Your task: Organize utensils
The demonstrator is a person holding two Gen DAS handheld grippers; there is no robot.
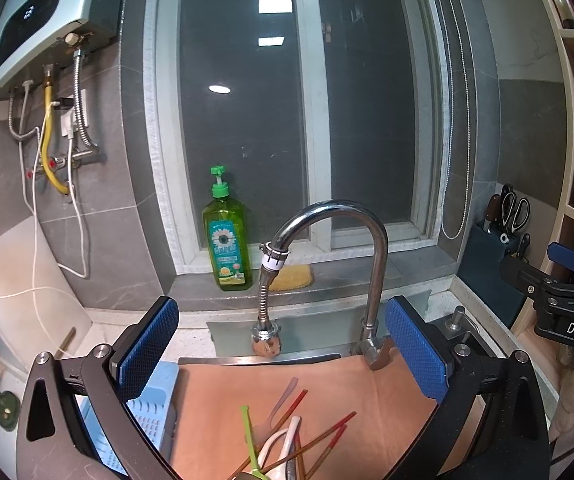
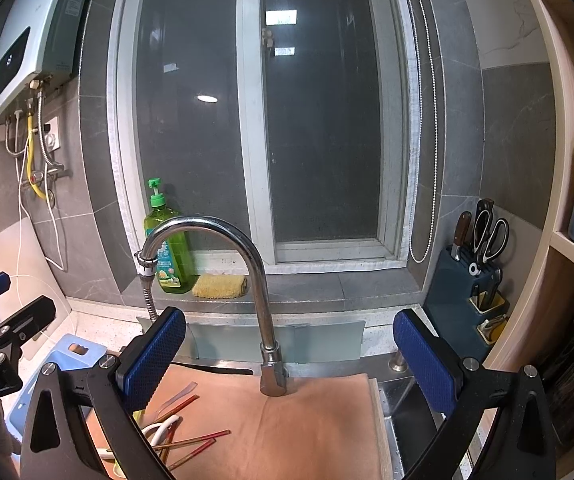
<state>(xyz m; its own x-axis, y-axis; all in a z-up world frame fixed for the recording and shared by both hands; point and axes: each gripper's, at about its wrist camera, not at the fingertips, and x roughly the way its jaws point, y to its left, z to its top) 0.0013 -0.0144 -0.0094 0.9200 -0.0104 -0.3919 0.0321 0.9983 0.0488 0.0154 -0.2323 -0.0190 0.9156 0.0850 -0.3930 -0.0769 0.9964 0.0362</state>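
Utensils [image 1: 287, 436] lie in a loose heap on the orange cloth [image 1: 327, 384] that covers the sink, at the near edge of the left wrist view: reddish chopsticks, a white spoon handle, a green plastic piece and a clear one, crossing each other. The left tongs [image 1: 283, 360] hang above them, spread wide and holding nothing. A pale blue tray [image 1: 155, 412] sits just left of the cloth, and the tap [image 1: 371, 280] stands at the far side.

From the right wrist view, the same heap [image 2: 183, 436] shows at near left, partly behind the left finger of the right tongs [image 2: 291, 360], which are also spread and empty, aimed at bare cloth beside the tap base. A blue knife block [image 2: 467, 300] stands far right on the table.

Sorting seems not yet begun. The next move probably calls for lowering one pair of tongs onto a single piece at the heap's edge, likely a chopstick, and closing across its thin shaft without dragging the others.
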